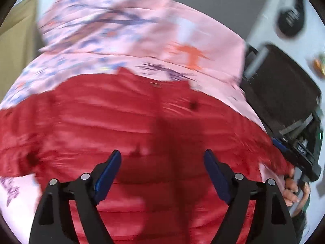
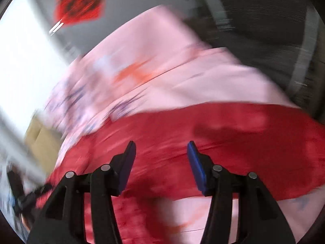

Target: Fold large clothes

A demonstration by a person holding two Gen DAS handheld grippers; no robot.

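Pink patterned sheet (image 1: 113, 30) under red garment (image 1: 142, 111) — both grippers (left (image 1: 162, 174), right (image 2: 161, 162)) spread, empty.

No legible text; dark marks on the red hanging (image 2: 80, 1) too blurred.

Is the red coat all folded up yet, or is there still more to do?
Not finished, as far as these blurry pictures show. Done: the red coat lies spread over the pink flowery sheet. In hand: nothing. The left gripper and the right gripper both hover open above the red fabric, with nothing between their fingers. Left: no tidy folded bundle shows yet, so more folds probably remain.
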